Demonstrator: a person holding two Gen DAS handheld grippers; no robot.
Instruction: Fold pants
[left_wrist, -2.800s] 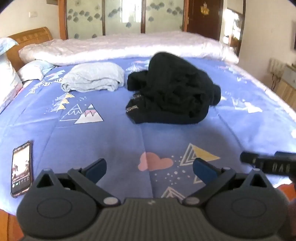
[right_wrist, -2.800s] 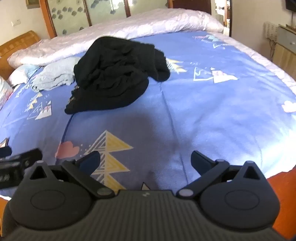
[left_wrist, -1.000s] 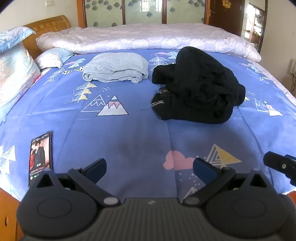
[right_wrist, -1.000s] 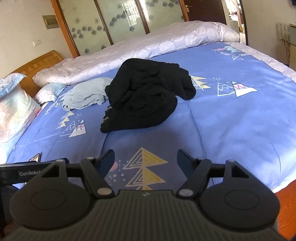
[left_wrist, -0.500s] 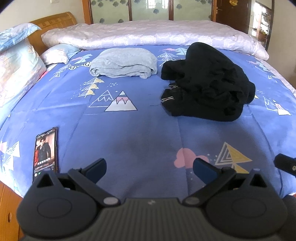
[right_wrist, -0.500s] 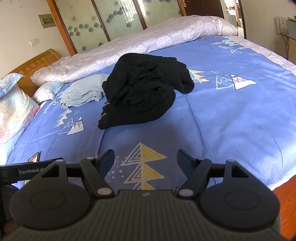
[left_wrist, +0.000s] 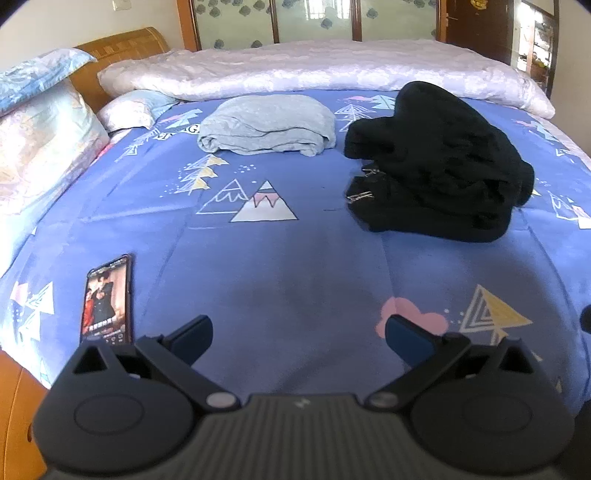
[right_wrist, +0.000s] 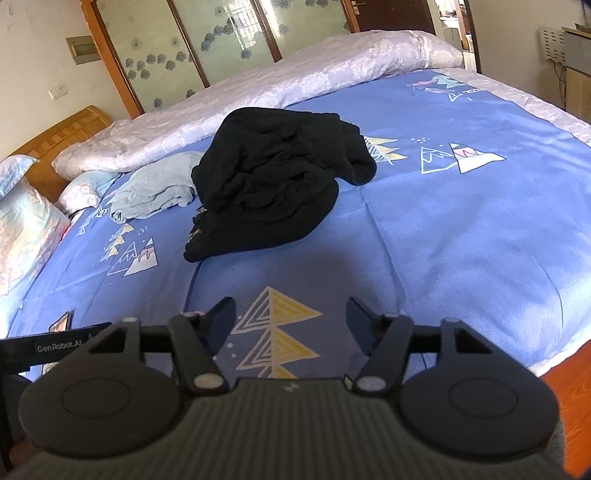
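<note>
Both grippers, left (left_wrist: 298, 334) and right (right_wrist: 291, 314), gape empty at the bed's near edge, the right one's jaws having just been closing; pants (left_wrist: 437, 164) lie bunched mid-bed, so a grab may catch several layers

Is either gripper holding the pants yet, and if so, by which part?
Nothing is held. The left gripper and right gripper both stand open over bare bedspread, the right's jaws having just been closing on nothing. The black pants lie crumpled, untouched.

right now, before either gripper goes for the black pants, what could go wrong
The black pants lie in a crumpled heap, so a grab may catch several layers and drag the whole bundle instead of one edge. The phone lies near the bed's edge beside the left gripper; tugging the blue bedspread might slide it off. The grey cloth lies close beside the pants and could get snagged.
</note>
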